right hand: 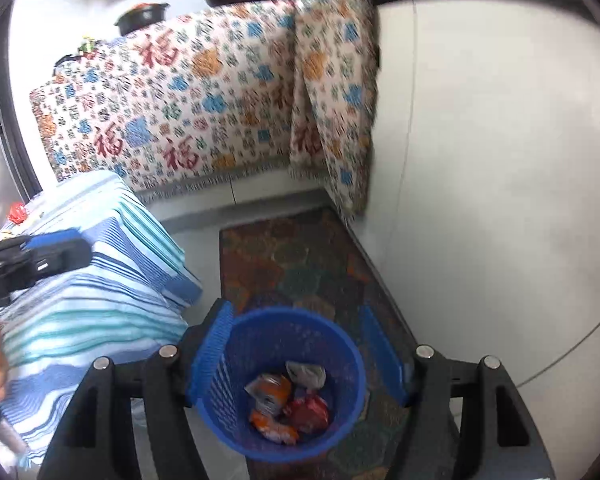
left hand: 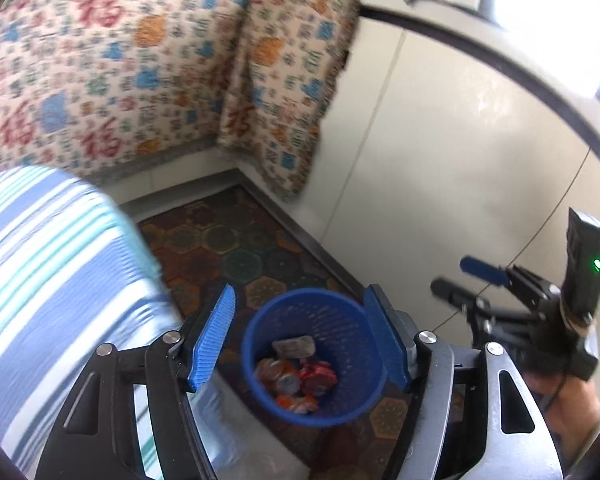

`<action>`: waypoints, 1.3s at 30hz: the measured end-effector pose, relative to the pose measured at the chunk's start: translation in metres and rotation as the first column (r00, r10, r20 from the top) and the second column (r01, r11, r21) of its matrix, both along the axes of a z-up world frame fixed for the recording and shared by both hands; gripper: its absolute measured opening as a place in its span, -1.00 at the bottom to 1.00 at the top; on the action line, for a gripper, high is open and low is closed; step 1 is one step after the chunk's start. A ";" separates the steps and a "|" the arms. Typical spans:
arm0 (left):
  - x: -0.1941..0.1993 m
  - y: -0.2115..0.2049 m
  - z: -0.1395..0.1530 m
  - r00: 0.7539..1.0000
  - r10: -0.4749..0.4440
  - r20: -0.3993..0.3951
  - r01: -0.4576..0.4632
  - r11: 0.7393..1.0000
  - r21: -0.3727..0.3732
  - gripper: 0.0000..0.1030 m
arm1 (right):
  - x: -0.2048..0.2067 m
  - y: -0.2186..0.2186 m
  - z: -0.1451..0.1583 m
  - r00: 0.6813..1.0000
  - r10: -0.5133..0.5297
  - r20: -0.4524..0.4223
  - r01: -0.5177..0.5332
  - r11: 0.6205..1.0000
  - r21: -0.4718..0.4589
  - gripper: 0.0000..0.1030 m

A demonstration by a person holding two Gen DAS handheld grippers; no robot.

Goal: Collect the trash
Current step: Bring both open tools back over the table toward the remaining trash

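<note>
A kitchen corner with a patterned floor mat (right hand: 300, 256). On it stands a blue mesh bin (right hand: 278, 384) holding crumpled wrappers (right hand: 286, 408), likely light, soft and crinkly, best pinched at a fold. Above it, left tool (left hand: 300, 340) and right tool (right hand: 298, 352) hover open and empty.

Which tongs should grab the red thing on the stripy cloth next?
Left, probably. The left tongs are open and empty, over the striped cloth where the red thing lies. The right tongs, also open, hang over the blue basket, farther away.
</note>
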State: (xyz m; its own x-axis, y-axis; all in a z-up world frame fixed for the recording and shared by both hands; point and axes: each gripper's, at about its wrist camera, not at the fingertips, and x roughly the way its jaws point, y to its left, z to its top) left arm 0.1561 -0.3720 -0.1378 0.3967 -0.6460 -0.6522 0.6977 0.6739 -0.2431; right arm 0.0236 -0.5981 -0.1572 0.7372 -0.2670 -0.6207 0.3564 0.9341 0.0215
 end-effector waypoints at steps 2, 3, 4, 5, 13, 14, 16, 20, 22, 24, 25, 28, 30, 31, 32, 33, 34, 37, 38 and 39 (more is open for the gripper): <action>-0.003 0.036 0.005 0.999 0.044 0.007 -0.044 0.999 0.007 0.45 | 0.006 0.019 0.012 0.999 0.025 0.028 -0.024 0.999 -0.024 0.33; -0.005 0.055 0.006 0.997 0.072 0.013 -0.073 0.997 0.019 0.49 | 0.009 0.029 0.017 0.998 0.040 0.040 -0.039 0.999 -0.034 0.33; -0.006 0.077 0.006 0.995 0.103 0.015 -0.103 0.994 0.035 0.51 | 0.013 0.041 0.023 0.997 0.060 0.054 -0.057 0.997 -0.048 0.33; -0.007 0.094 0.005 0.992 0.123 0.013 -0.124 0.991 0.049 0.51 | 0.017 0.054 0.030 0.994 0.082 0.068 -0.078 0.995 -0.061 0.33; 0.010 0.250 -0.029 0.937 0.345 0.043 -0.346 0.913 0.218 0.57 | 0.062 0.186 0.051 0.941 0.328 0.086 -0.316 0.940 -0.131 0.35; 0.014 0.266 -0.032 0.928 0.371 0.040 -0.370 0.902 0.221 0.57 | 0.068 0.201 0.049 0.931 0.357 0.075 -0.345 0.929 -0.136 0.35; 0.026 0.293 -0.037 0.904 0.422 0.059 -0.424 0.877 0.225 0.57 | 0.083 0.234 0.043 0.909 0.415 0.049 -0.405 0.904 -0.141 0.35; 0.046 0.325 -0.049 0.875 0.479 0.072 -0.481 0.845 0.231 0.57 | 0.115 0.284 0.027 0.864 0.503 0.004 -0.499 0.859 -0.117 0.35; 0.059 0.334 -0.056 0.867 0.493 0.063 -0.493 0.836 0.240 0.57 | 0.129 0.302 0.018 0.846 0.533 -0.028 -0.533 0.841 -0.096 0.35; 0.066 0.338 -0.061 0.865 0.498 0.058 -0.496 0.832 0.247 0.57 | 0.148 0.316 0.007 0.834 0.548 -0.067 -0.551 0.830 -0.079 0.36; 0.072 0.337 -0.062 0.866 0.497 0.055 -0.494 0.833 0.251 0.57 | 0.155 0.323 0.001 0.828 0.554 -0.089 -0.560 0.825 -0.072 0.35; 0.086 0.330 -0.064 0.874 0.485 0.045 -0.479 0.840 0.256 0.62 | 0.175 0.335 -0.019 0.808 0.565 -0.165 -0.579 0.814 -0.044 0.35; 0.094 0.323 -0.063 0.876 0.480 0.043 -0.474 0.844 0.250 0.66 | 0.180 0.339 -0.031 0.802 0.562 -0.203 -0.579 0.815 -0.028 0.35; 0.099 0.320 -0.064 0.877 0.480 0.038 -0.473 0.845 0.250 0.67 | 0.182 0.338 -0.034 0.799 0.567 -0.199 -0.581 0.814 -0.015 0.36; 0.103 0.317 -0.064 0.876 0.480 0.035 -0.473 0.844 0.252 0.67 | 0.184 0.337 -0.035 0.800 0.568 -0.195 -0.580 0.815 -0.007 0.36; 0.107 0.314 -0.064 0.876 0.481 0.036 -0.474 0.844 0.251 0.68 | 0.185 0.337 -0.035 0.798 0.570 -0.195 -0.581 0.814 -0.004 0.36; 0.111 0.311 -0.063 0.878 0.478 0.038 -0.472 0.847 0.245 0.68 | 0.185 0.337 -0.036 0.798 0.570 -0.195 -0.582 0.813 -0.004 0.37; 0.122 0.300 -0.056 0.876 0.481 0.049 -0.478 0.847 0.234 0.69 | 0.187 0.335 -0.037 0.802 0.568 -0.183 -0.578 0.816 0.001 0.41; 0.126 0.296 -0.053 0.873 0.484 0.055 -0.483 0.844 0.234 0.71 | 0.186 0.336 -0.038 0.803 0.568 -0.183 -0.578 0.816 -0.002 0.41; 0.132 0.290 -0.049 0.868 0.492 0.067 -0.493 0.837 0.237 0.71 | 0.187 0.336 -0.036 0.803 0.567 -0.183 -0.577 0.816 -0.003 0.41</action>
State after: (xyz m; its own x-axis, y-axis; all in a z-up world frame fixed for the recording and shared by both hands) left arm 0.2876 -0.0817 -0.1868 0.6232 -0.1896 -0.7588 0.2585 0.9656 -0.0290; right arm 0.2109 -0.2617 -0.1937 0.6545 0.1329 -0.7443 -0.2500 0.9671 -0.0471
